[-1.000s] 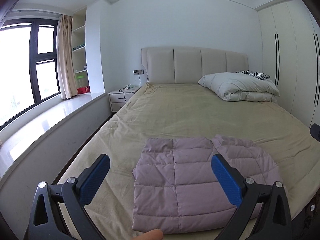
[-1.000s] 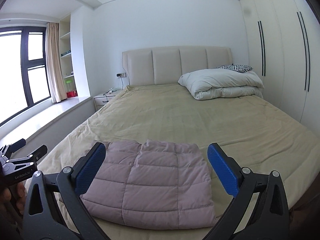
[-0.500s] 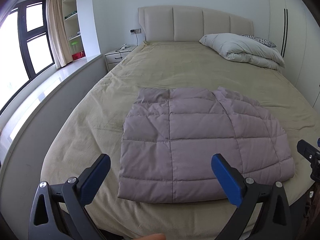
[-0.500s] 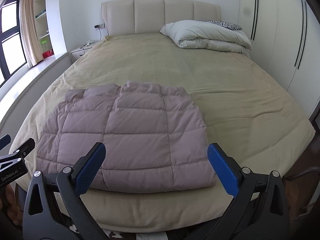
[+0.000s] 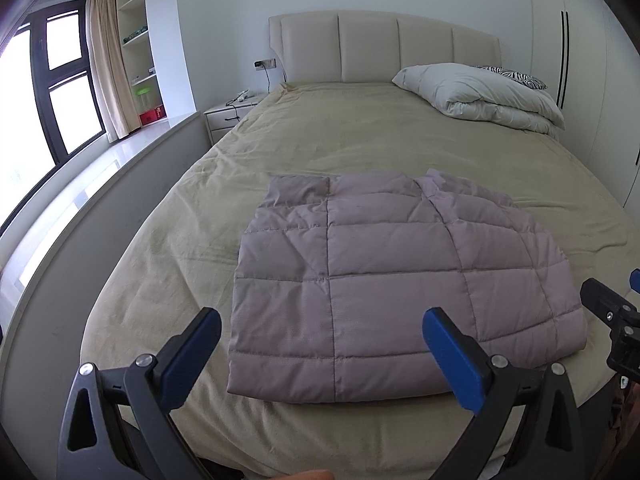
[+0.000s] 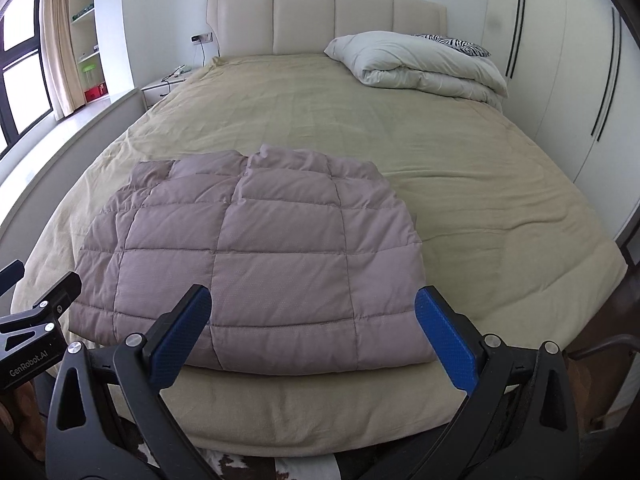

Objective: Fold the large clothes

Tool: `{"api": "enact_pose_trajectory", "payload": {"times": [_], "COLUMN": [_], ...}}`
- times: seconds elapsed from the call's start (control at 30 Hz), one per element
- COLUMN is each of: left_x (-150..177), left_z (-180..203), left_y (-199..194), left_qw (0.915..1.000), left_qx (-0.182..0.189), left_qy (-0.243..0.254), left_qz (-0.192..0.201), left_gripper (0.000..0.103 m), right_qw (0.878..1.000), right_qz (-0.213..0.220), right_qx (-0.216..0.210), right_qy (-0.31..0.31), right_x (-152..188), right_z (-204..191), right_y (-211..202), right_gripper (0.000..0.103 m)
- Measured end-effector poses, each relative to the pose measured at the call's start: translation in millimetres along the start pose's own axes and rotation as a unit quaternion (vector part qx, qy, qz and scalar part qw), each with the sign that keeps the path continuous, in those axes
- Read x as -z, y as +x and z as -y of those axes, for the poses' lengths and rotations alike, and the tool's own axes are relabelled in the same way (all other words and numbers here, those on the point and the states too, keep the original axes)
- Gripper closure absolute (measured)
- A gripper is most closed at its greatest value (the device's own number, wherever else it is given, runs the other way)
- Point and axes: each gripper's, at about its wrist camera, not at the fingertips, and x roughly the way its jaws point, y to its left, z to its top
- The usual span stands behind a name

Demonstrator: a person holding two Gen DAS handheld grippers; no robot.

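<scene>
Both grippers hang above the foot edge of the bed (image 5: 360,128), touching nothing. The left gripper (image 5: 322,354) has its blue-padded fingers (image 5: 452,360) spread wide apart and empty; the right gripper (image 6: 312,334) is likewise spread wide with nothing between its pads (image 6: 446,340). The task's thing, a mauve quilted jacket (image 5: 384,280), lies folded into a rough rectangle on the beige bedcover, directly ahead of and below both grippers, its near edge just beyond the fingertips and close to the foot of the bed. From the left gripper the jacket sits ahead and slightly to the right; from the right gripper it sits ahead and to the left, its right edge roughly in line with that gripper's right finger. A rumpled collar or sleeve part rises a little at the jacket's far edge. Far beyond the jacket, at the head end and off to the right, a folded white duvet (image 6: 420,66) rests against the padded headboard (image 6: 320,20), with a zebra-striped pillow (image 6: 460,45) behind it. A nightstand (image 5: 230,116) stands far ahead to the left, beside the bed.
</scene>
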Motion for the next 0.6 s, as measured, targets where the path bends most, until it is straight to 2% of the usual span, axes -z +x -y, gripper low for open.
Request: {"api": "enact_pose_trajectory", "payload": {"times": [0.6], "left_x": [3.4], "left_z": [-0.5], "left_y": [5.0], "left_qw": [1.0000], "left_qx": [-0.004], "left_qy": [0.002], "left_qz": [-0.009], "left_gripper": [0.000], "right_qw": [1.000], "right_qz": [-0.014], "right_qx": [0.003], "right_qy": [-0.007], "right_x": [4.2], "right_z": [-2.8], "right_y": [9.1], "right_gripper": [0.000]}}
